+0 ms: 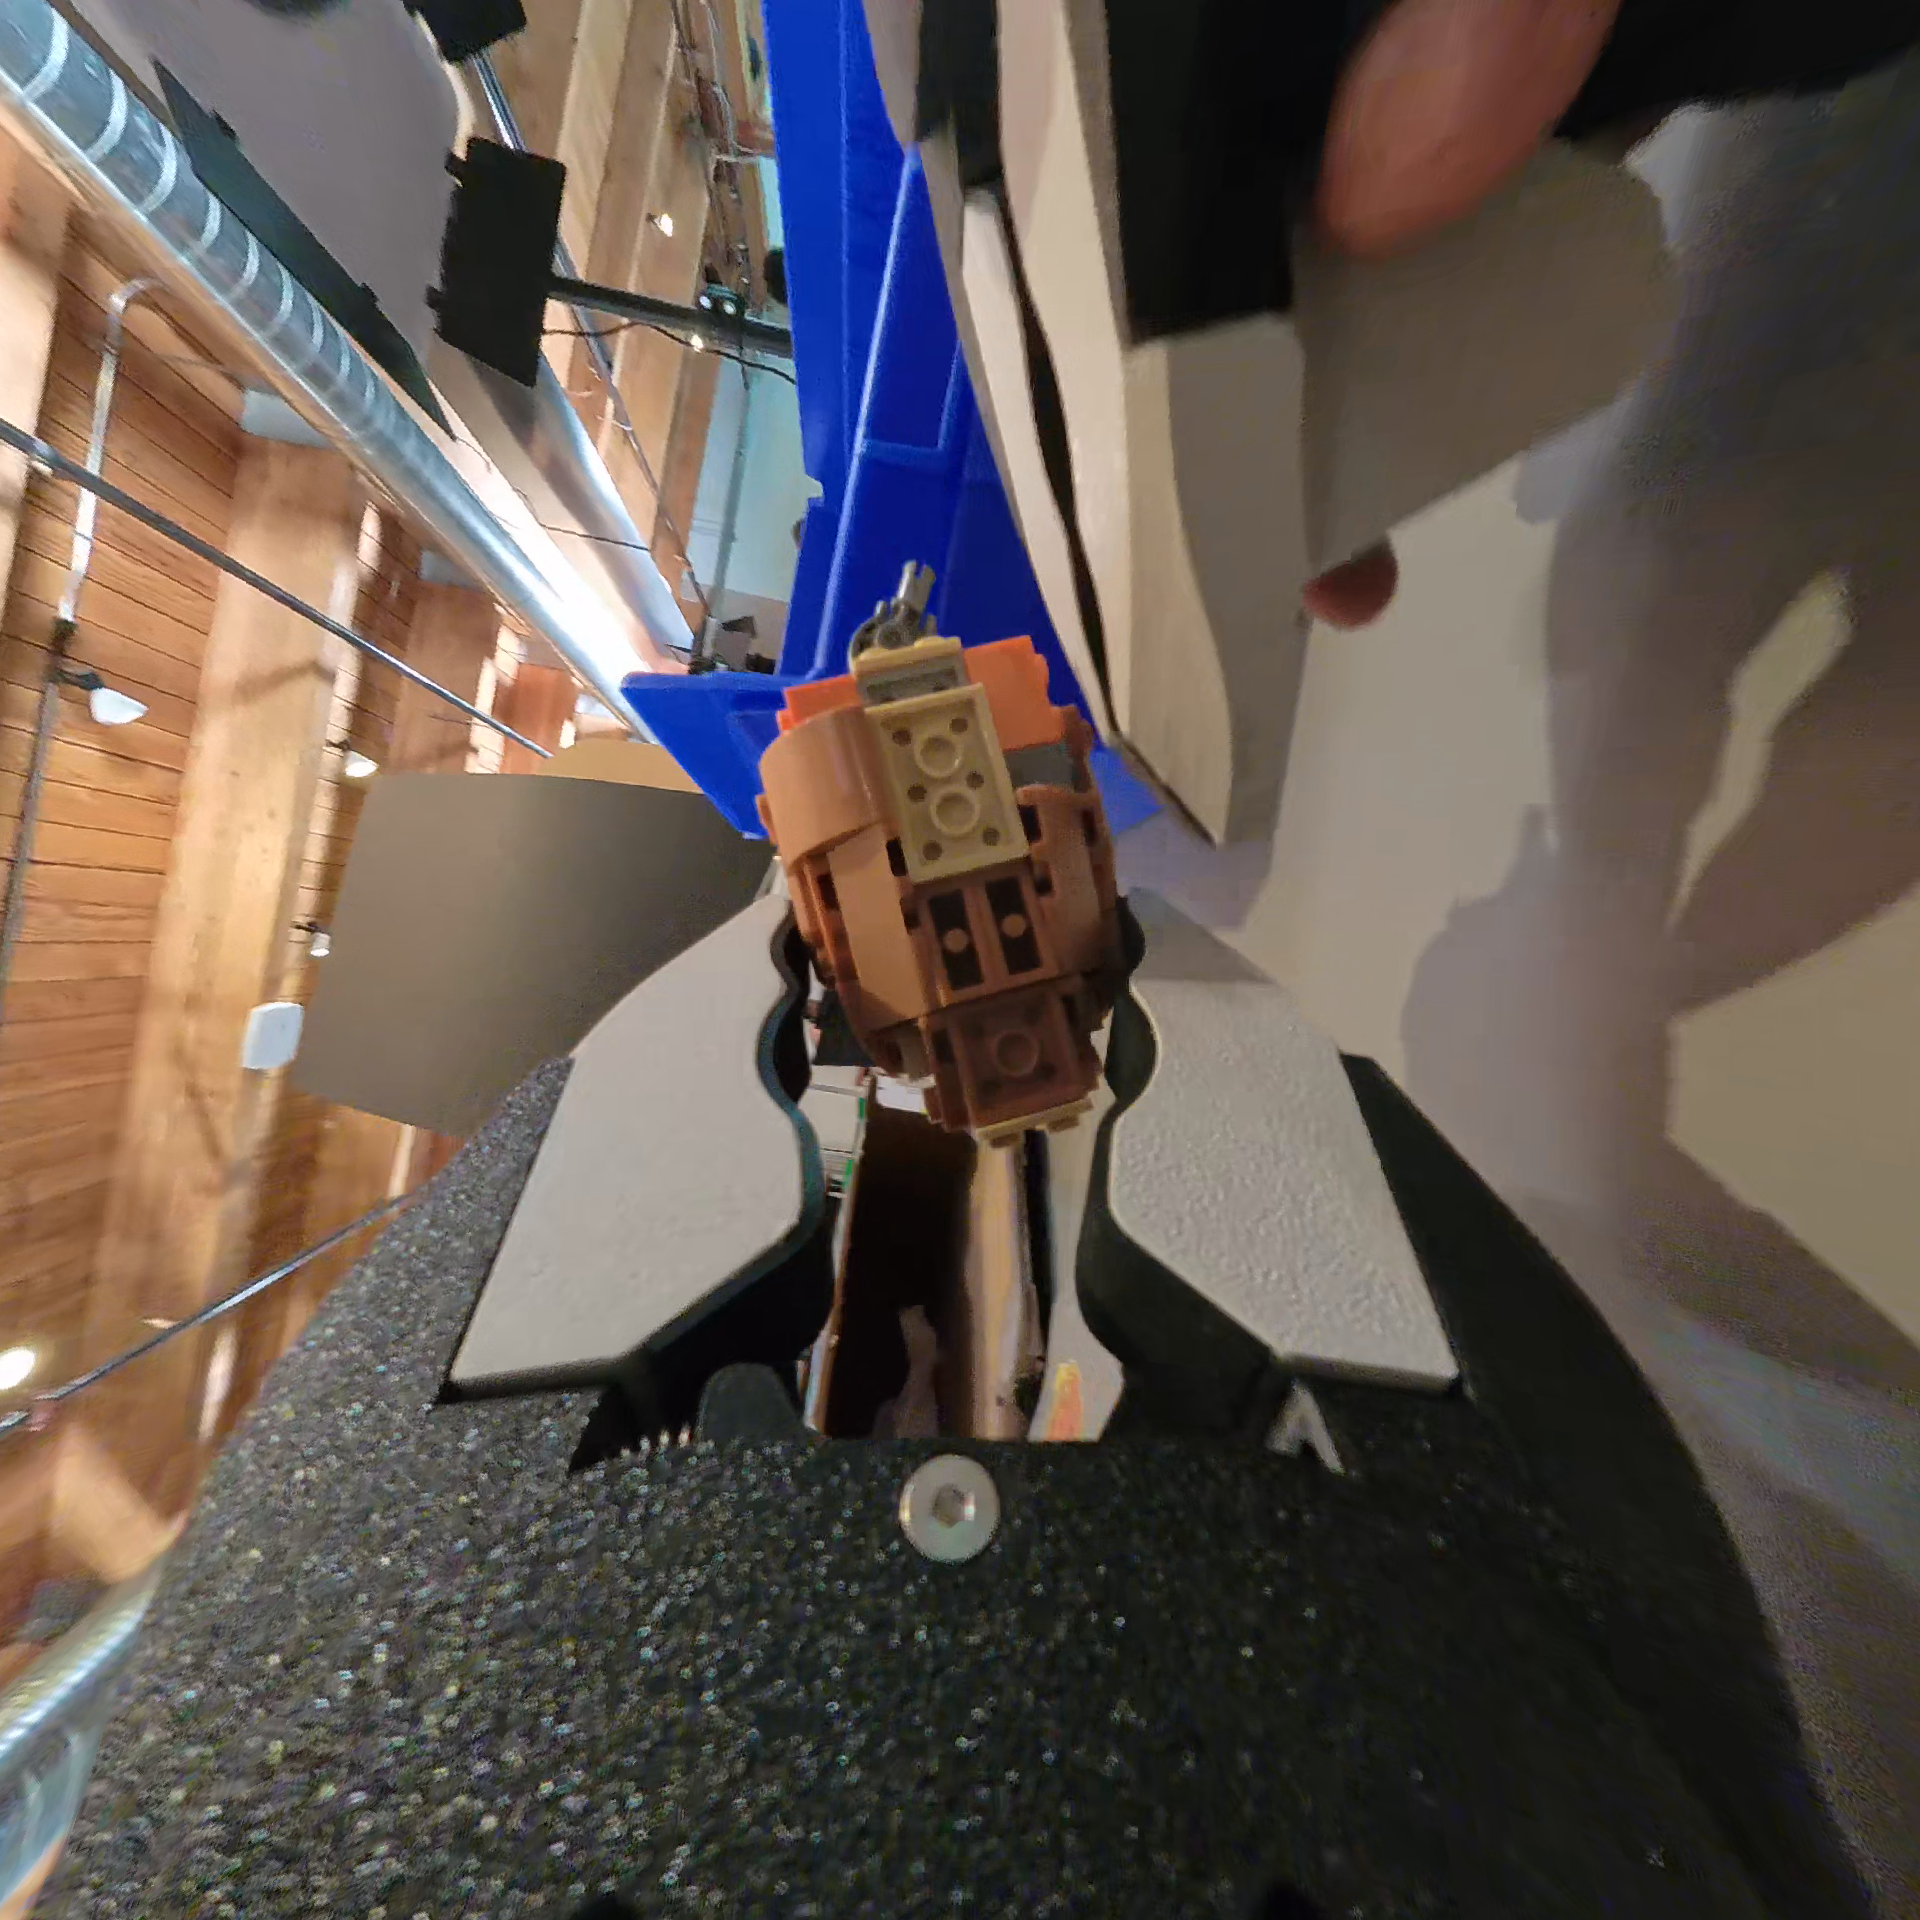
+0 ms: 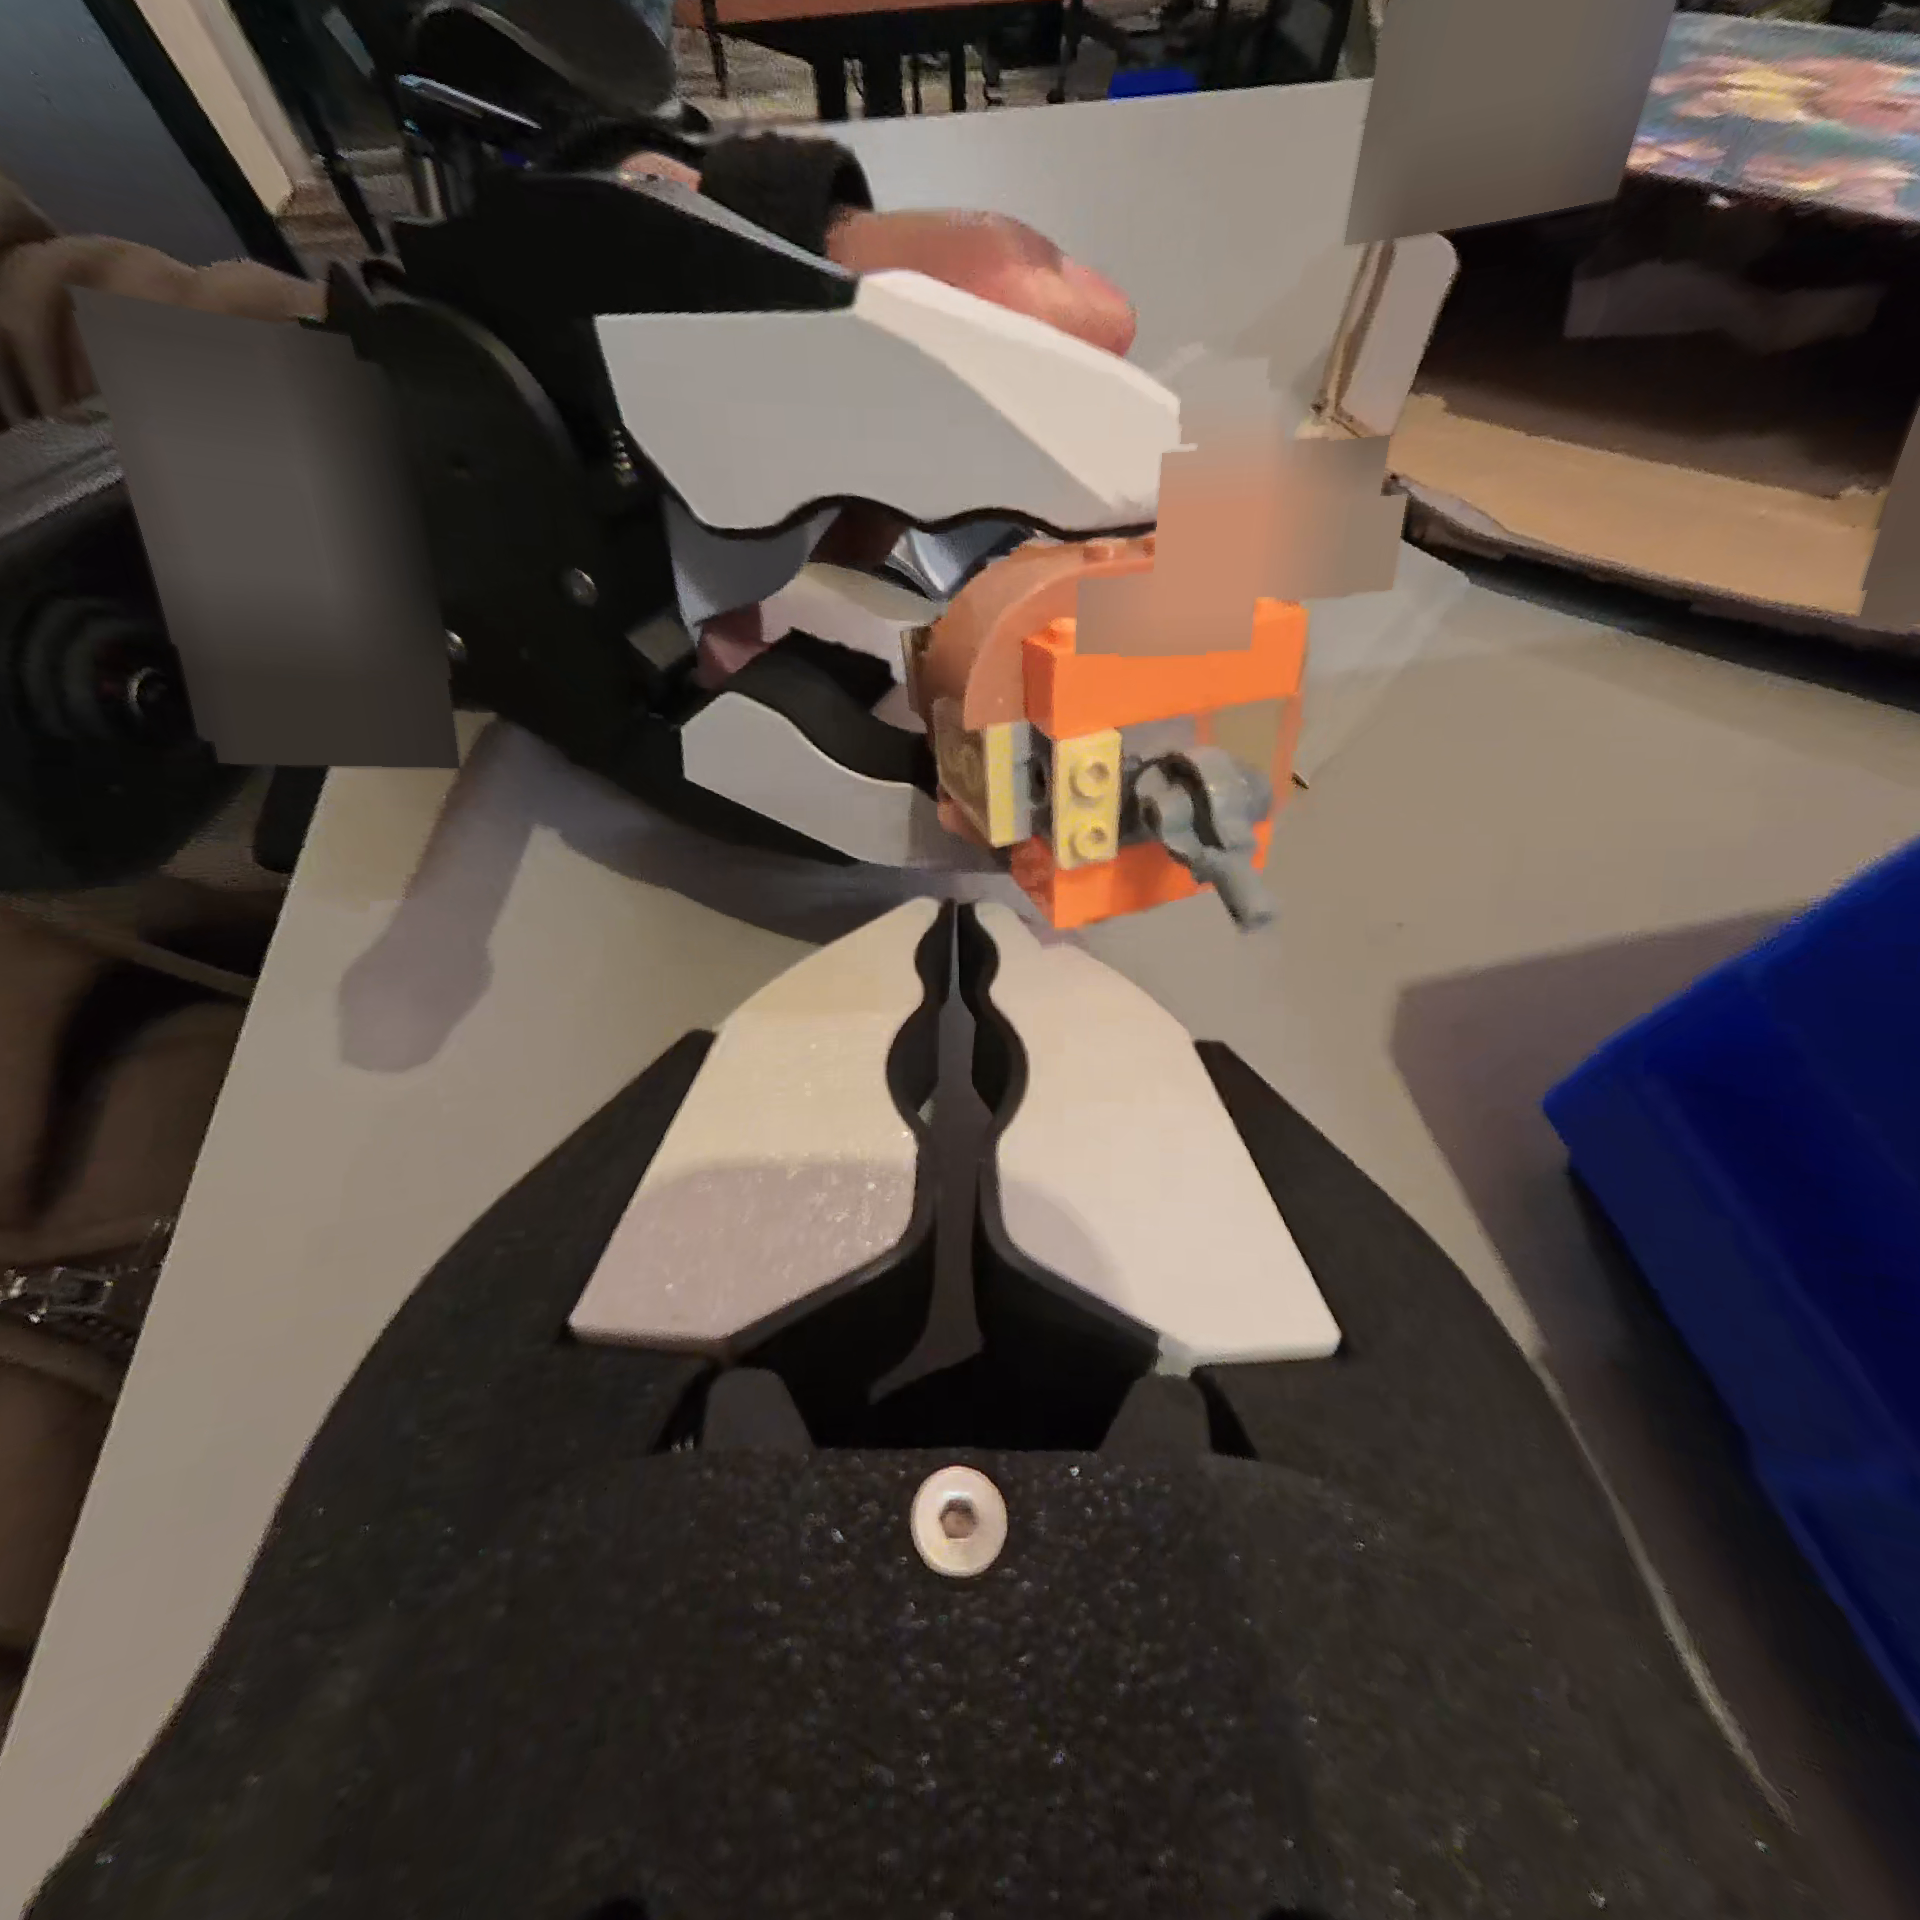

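- Above the grey desk, our left gripper has its fingers clamped on the brick model, held clear so its orange end faces out.
- Right gripper: fingers together, empty, tips just below the model.
- Blue bin sits on the desk, near.

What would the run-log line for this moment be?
left gripper: shut on brick model | right gripper: shut, empty, below model | blue bin: right

surface: grey table | on it: blue bin, cardboard box
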`<control>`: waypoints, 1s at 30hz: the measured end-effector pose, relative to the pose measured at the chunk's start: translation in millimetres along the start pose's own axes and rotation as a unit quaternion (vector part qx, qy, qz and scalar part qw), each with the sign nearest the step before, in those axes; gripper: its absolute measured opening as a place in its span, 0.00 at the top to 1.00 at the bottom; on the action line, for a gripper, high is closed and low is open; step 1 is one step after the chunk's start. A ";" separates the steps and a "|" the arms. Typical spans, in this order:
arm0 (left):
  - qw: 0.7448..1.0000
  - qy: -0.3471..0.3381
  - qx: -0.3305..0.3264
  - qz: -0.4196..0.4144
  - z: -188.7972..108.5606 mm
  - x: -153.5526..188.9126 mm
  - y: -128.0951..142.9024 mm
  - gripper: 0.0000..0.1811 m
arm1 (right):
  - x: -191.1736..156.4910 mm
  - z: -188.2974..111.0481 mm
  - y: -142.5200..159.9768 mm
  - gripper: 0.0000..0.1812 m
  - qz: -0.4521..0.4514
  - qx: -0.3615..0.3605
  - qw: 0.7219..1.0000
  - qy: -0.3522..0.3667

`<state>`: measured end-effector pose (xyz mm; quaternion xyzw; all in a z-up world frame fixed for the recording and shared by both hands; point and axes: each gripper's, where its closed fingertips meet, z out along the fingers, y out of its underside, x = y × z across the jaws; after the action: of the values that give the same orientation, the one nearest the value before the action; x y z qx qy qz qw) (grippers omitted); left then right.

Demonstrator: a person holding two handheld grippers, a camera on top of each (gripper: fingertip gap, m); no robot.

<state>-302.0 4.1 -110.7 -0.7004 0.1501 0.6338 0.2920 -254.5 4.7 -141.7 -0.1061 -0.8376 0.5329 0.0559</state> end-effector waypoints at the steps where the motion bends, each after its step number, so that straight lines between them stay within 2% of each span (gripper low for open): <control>1: 1.000 0.010 -0.002 -0.010 0.4 2.9 1.5 0.70 | 4.0 -6.3 1.4 0.98 0.003 -0.006 1.000 0.010; 4: 0.999 0.030 -0.007 -0.044 1.0 7.3 5.8 0.70 | 22.8 -41.7 -4.6 0.92 0.017 -0.002 0.998 0.060; 10: 0.995 0.048 -0.008 -0.087 2.0 10.9 8.9 0.70 | 61.0 -149.7 -35.0 0.89 0.086 0.133 0.968 0.195; 16: 0.995 0.048 -0.013 -0.085 2.1 13.1 11.1 0.69 | 57.4 -204.2 -43.9 0.87 0.094 0.177 0.950 0.241; 19: 0.995 0.053 -0.013 -0.086 2.0 15.1 10.8 0.70 | 54.9 -221.2 -46.6 0.87 0.085 0.173 0.946 0.261; 22: 0.995 0.055 -0.010 -0.085 1.3 16.2 8.9 0.70 | 54.0 -221.5 -35.7 0.87 0.080 0.128 0.952 0.267; 25: 0.995 0.056 -0.007 -0.082 0.4 16.8 7.0 0.70 | 57.7 -216.8 -16.8 0.87 0.056 0.045 0.957 0.281; 28: 0.996 0.055 -0.005 -0.074 -0.1 18.0 4.7 0.70 | 62.1 -211.1 11.5 0.87 0.016 -0.093 0.956 0.276; 30: 0.996 0.055 -0.004 -0.067 -0.2 19.5 2.3 0.69 | 66.5 -206.9 36.5 0.85 -0.009 -0.205 0.946 0.251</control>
<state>-300.3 5.3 -130.2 -0.7438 0.1166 0.5739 0.3222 -272.0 217.7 -87.9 -0.2377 -0.8884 0.3057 0.2466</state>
